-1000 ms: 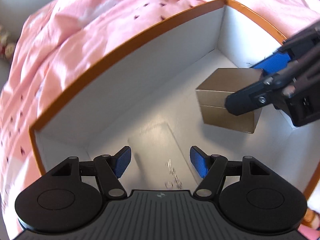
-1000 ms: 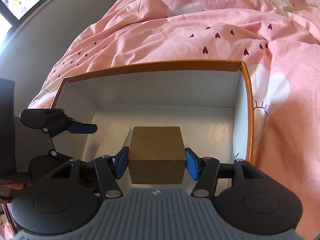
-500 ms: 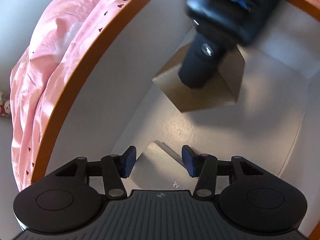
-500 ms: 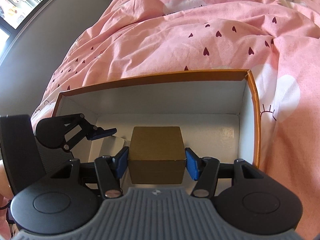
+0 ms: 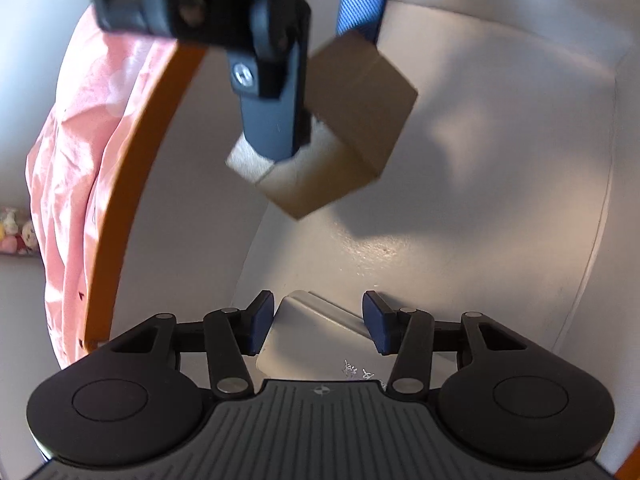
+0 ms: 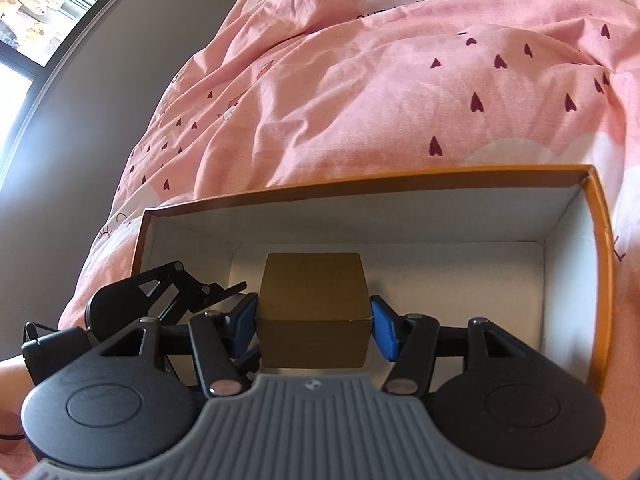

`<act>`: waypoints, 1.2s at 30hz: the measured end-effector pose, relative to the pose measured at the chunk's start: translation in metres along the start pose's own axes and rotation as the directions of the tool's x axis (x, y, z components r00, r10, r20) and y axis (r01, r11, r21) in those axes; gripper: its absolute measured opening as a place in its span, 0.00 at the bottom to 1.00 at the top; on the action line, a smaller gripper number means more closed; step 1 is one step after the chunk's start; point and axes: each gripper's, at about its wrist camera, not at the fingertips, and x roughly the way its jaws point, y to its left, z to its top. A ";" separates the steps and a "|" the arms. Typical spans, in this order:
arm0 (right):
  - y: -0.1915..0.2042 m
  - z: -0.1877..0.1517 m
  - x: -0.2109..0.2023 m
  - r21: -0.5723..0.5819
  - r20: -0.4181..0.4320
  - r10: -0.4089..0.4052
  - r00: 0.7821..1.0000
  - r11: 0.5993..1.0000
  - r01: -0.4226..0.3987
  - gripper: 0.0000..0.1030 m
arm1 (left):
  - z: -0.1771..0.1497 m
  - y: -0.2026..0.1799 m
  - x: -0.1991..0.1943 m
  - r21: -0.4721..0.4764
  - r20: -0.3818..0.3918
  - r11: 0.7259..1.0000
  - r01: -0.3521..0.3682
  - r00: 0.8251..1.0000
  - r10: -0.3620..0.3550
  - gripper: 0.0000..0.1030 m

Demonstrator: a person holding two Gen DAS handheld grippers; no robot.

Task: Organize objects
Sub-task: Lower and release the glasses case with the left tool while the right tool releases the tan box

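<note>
My right gripper (image 6: 314, 322) is shut on a gold-brown cube box (image 6: 313, 307) and holds it above the inside of an open orange-rimmed box with white walls (image 6: 472, 176). From the left wrist view the cube (image 5: 352, 132) hangs in the air over the white floor, with the right gripper's fingers (image 5: 276, 120) clamped on it. My left gripper (image 5: 318, 324) is inside the orange box, low near the floor, its jaws on either side of a flat white card (image 5: 316, 332); whether the pads touch it I cannot tell.
The orange box (image 5: 132, 184) lies on a pink bedspread with small dark hearts (image 6: 400, 80). A grey wall and a window (image 6: 48, 8) are to the left. Small plush toys (image 5: 16, 232) sit far left.
The right gripper has lifted the cube off the box floor and carried it upward. The left gripper has dropped lower into the box and narrowed around the white card.
</note>
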 end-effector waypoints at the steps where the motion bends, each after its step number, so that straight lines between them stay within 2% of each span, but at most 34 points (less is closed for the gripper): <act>1: 0.003 0.002 0.003 -0.002 -0.001 0.004 1.000 1.000 -0.004 0.59 | -0.001 0.006 -0.004 -0.040 0.010 0.999 0.020 1.000 -0.019 0.55; 3: 0.008 0.005 0.008 -0.005 -0.003 0.012 1.000 1.000 -0.012 0.59 | -0.007 0.023 -0.014 -0.148 0.029 0.983 0.110 0.994 -0.107 0.55; 4: 0.010 0.007 0.012 -0.003 -0.006 0.013 1.000 1.000 -0.013 0.59 | -0.010 0.032 -0.019 -0.211 0.040 0.963 0.166 0.986 -0.161 0.55; 6: 0.014 0.011 0.020 0.005 -0.015 0.015 1.000 1.000 -0.015 0.59 | -0.015 0.045 -0.024 -0.289 0.048 0.929 0.234 0.972 -0.229 0.54; 9: 0.019 0.015 0.034 0.023 -0.034 0.028 0.999 0.999 -0.028 0.59 | -0.018 0.059 -0.021 -0.392 0.038 0.877 0.277 0.958 -0.286 0.41; 11: 0.023 0.017 0.042 0.031 -0.037 0.038 0.999 0.999 -0.037 0.59 | -0.019 0.066 -0.019 -0.437 0.053 0.848 0.300 0.950 -0.308 0.38; 13: 0.026 0.020 0.049 0.040 -0.041 0.041 0.998 0.998 -0.039 0.59 | -0.017 0.071 -0.016 -0.466 0.062 0.826 0.315 0.944 -0.325 0.37; 19: 0.036 0.024 0.062 0.046 -0.050 0.080 0.996 0.996 -0.078 0.62 | -0.014 0.078 -0.008 -0.480 0.081 0.808 0.342 0.934 -0.347 0.37; 26: 0.037 0.029 0.065 0.090 -0.034 0.145 0.989 0.986 -0.142 0.61 | -0.016 0.093 -0.005 -0.511 0.151 0.761 0.399 0.914 -0.377 0.37; 27: 0.038 0.029 0.065 0.091 -0.033 0.148 0.988 0.985 -0.144 0.59 | -0.016 0.095 -0.005 -0.513 0.159 0.756 0.406 0.911 -0.381 0.37; 29: 0.041 0.029 0.067 0.078 -0.036 0.141 0.989 0.987 -0.137 0.49 | -0.015 0.099 -0.004 -0.517 0.168 0.749 0.413 0.908 -0.385 0.36; 31: 0.043 0.029 0.072 0.073 -0.051 0.136 0.989 0.988 -0.133 0.27 | -0.013 0.103 -0.003 -0.522 0.172 0.746 0.414 0.908 -0.383 0.36; 32: 0.043 0.029 0.076 0.078 -0.069 0.142 0.987 0.987 -0.137 0.22 | -0.013 0.105 -0.002 -0.526 0.171 0.744 0.411 0.909 -0.380 0.36; 34: 0.046 0.026 0.079 0.062 -0.066 0.129 0.989 0.990 -0.125 0.17 | -0.012 0.109 0.001 -0.538 0.172 0.739 0.405 0.911 -0.374 0.37; 36: 0.047 0.026 0.078 0.048 -0.062 0.115 0.991 0.993 -0.112 0.17 | -0.012 0.114 0.003 -0.553 0.179 0.727 0.407 0.910 -0.374 0.37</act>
